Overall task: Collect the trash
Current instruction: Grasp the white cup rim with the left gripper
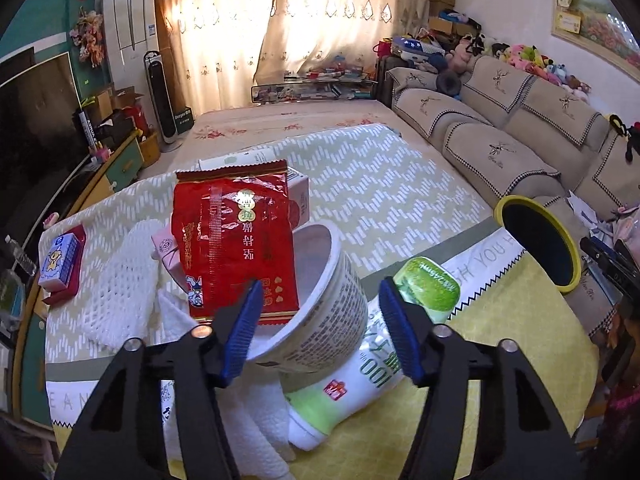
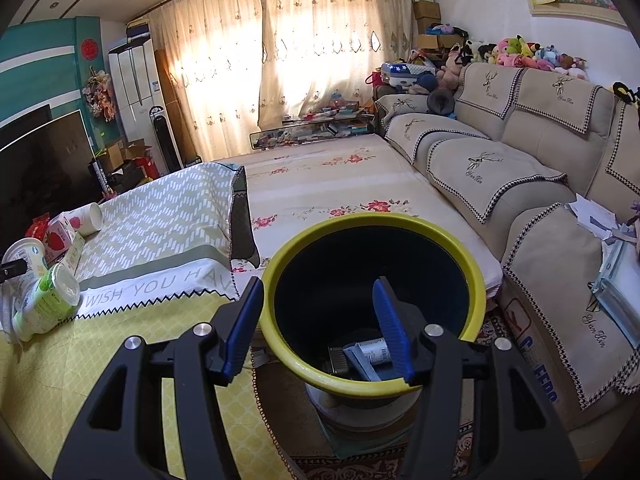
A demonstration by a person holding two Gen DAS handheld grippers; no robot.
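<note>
Clearing the table (image 1: 400, 184) is the job in hand, and you are at a pickup on the left while the right is done with a drop. The yellow-rimmed bin (image 2: 372, 236) stands on the floor just beside the table's edge, with a few pieces of rubbish already lying at its bottom. Your right gripper (image 2: 318, 320) hangs over its mouth, jaws partly apart with nothing between them.

The trash pile sits at the table's near end: a white paper bowl (image 1: 320, 300) tipped on its side, a green-and-white bottle (image 1: 360, 376) lying beside and partly under it, a red snack wrapper (image 1: 236, 240) leaning over a pink carton (image 1: 300, 196), and crumpled white tissue underneath.

Your left gripper (image 1: 320, 320) has its jaws half open and straddling the bowl's rim; whether the pads press on it yet, you cannot tell. Next, I judge, you must close firmly on the thin rim and lift without dragging the wrapper off.
</note>
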